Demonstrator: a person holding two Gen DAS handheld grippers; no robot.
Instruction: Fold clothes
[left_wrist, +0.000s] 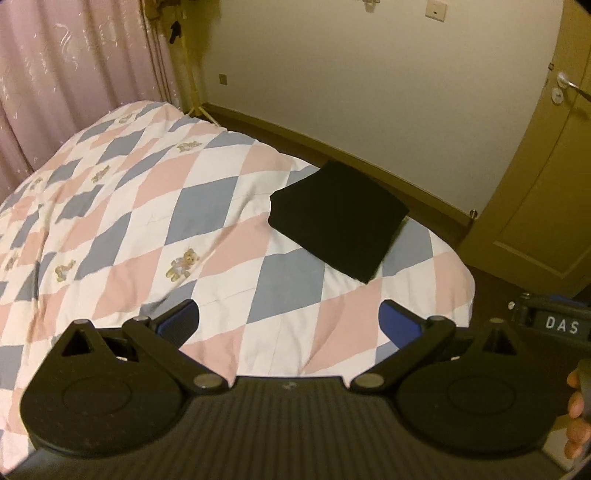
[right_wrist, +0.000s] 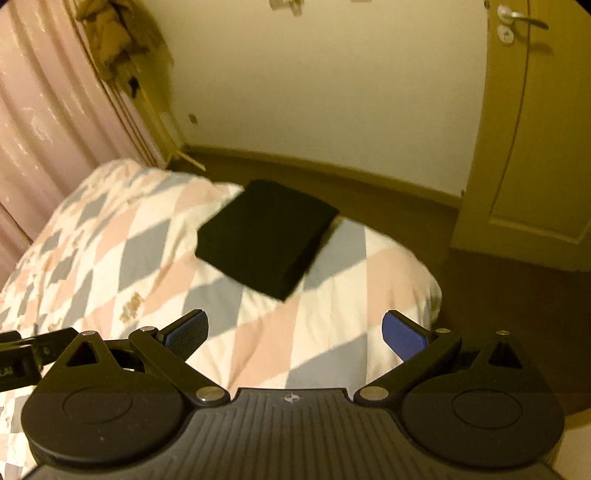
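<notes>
While both claws hang spread wide and empty, left gripper and right gripper, one folded black garment lies near the corner of the pink, blue and white diamond-patterned quilt, nothing between.

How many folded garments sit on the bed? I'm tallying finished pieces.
1. A black folded garment lies flat on the checkered quilt near the bed's far corner by the door. Bed parts outside both views could hold more.

Both hand-held grippers agape, empty.
</notes>
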